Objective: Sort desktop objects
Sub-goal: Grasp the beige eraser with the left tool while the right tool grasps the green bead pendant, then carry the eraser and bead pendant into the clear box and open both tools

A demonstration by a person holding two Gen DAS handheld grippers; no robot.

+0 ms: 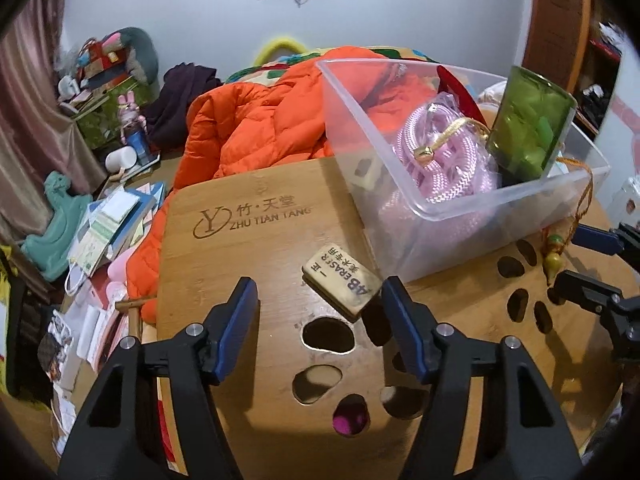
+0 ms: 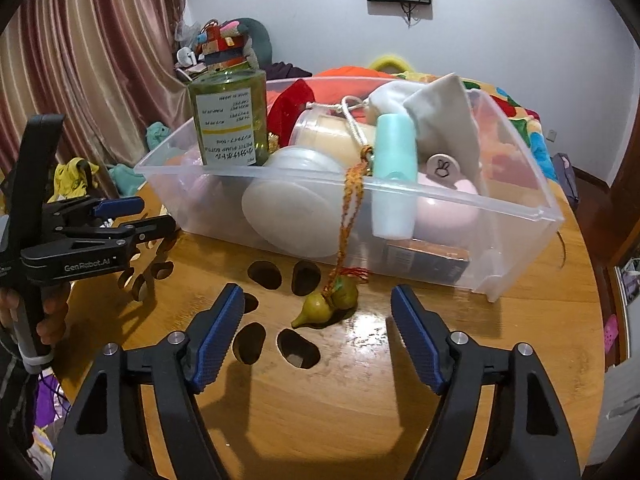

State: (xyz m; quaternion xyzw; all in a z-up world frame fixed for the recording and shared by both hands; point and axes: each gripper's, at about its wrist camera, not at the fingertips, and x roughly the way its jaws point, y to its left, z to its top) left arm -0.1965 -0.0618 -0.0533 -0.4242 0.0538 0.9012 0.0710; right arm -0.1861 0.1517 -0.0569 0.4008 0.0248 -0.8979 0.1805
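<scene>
Between the wide-open, empty fingers of the left gripper (image 1: 318,312) lies the eraser (image 1: 342,282), flat on the bamboo table (image 1: 248,248), long axis slanting toward the right finger. Beyond stands the clear bin (image 1: 500,204). The right gripper (image 2: 316,316), also open and empty, faces the gourd charm (image 2: 326,306).

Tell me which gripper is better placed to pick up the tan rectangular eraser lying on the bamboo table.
Left. The tan rectangular eraser lies just ahead of the left gripper, between its open jaws. The right gripper faces the small green gourd charm instead.
</scene>
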